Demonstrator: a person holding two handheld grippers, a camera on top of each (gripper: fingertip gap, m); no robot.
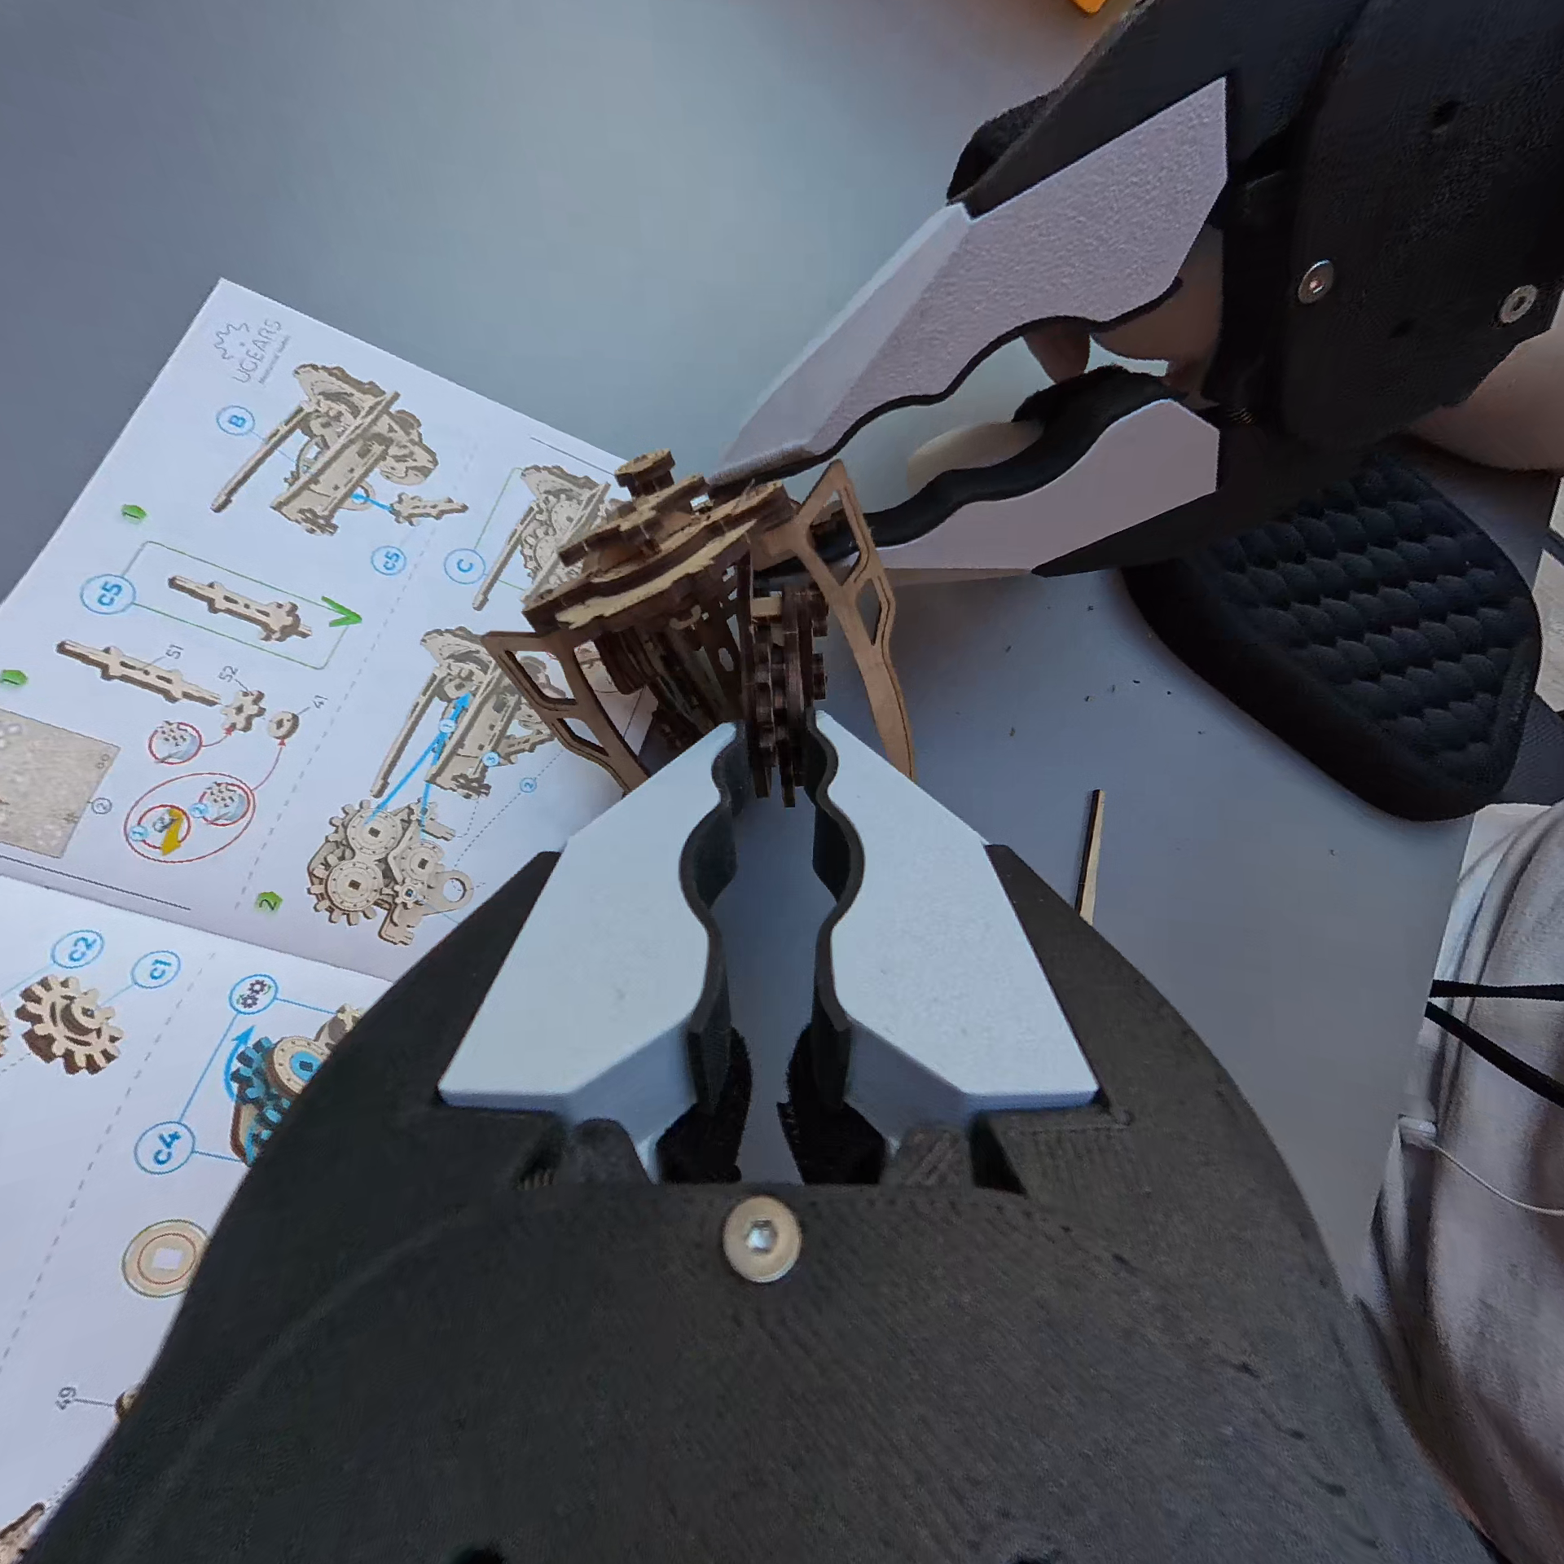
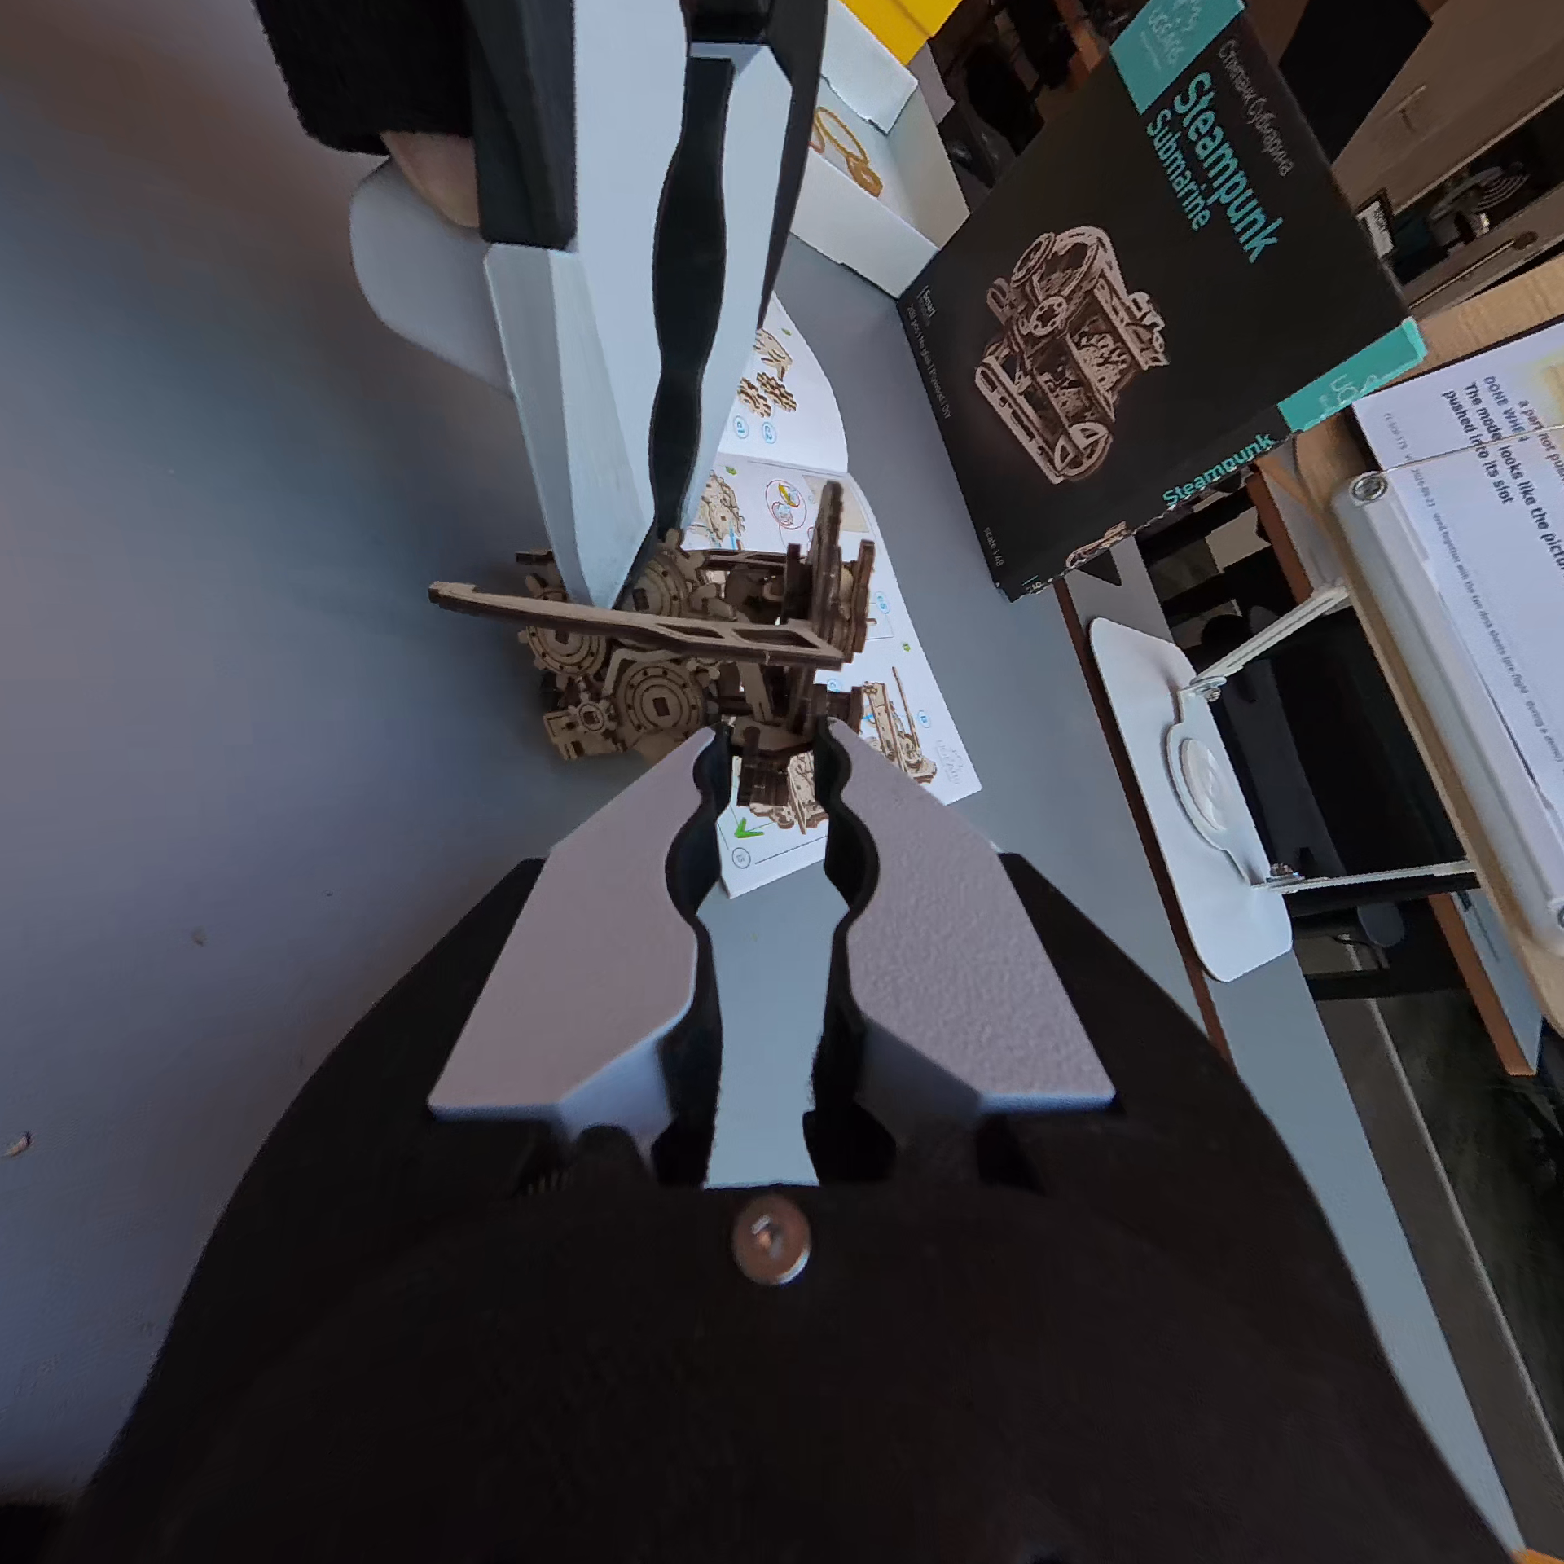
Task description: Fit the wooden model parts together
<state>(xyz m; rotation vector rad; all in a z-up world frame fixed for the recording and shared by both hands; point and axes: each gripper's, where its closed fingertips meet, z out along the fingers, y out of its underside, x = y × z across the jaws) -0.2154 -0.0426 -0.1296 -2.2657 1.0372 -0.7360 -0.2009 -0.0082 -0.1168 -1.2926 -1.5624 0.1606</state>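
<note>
A half-built wooden model (image 1: pixel 669 584) with gears and thin curved legs is held just above the grey table (image 1: pixel 1185 762) between both grippers. My left gripper (image 1: pixel 779 749) is shut on a pair of dark gears at the model's near side. My right gripper (image 1: pixel 774 516) comes in from the upper right and is shut on the model's top. In the right wrist view the model (image 2: pixel 677 643) lies sideways. My right gripper (image 2: pixel 770 736) grips a small dark part of it there. My left gripper (image 2: pixel 643 571) reaches down from above onto the gear side.
An open instruction booklet (image 1: pixel 254 635) lies under and left of the model. A black textured pad (image 1: pixel 1354 635) and a thin wooden stick (image 1: pixel 1092 855) lie to the right. The dark kit box (image 2: pixel 1142 296), a white box (image 2: pixel 855 169) and a sheet holder (image 2: pixel 1481 592) stand beyond. Tip to tip, the grippers are about 4 centimeters apart.
</note>
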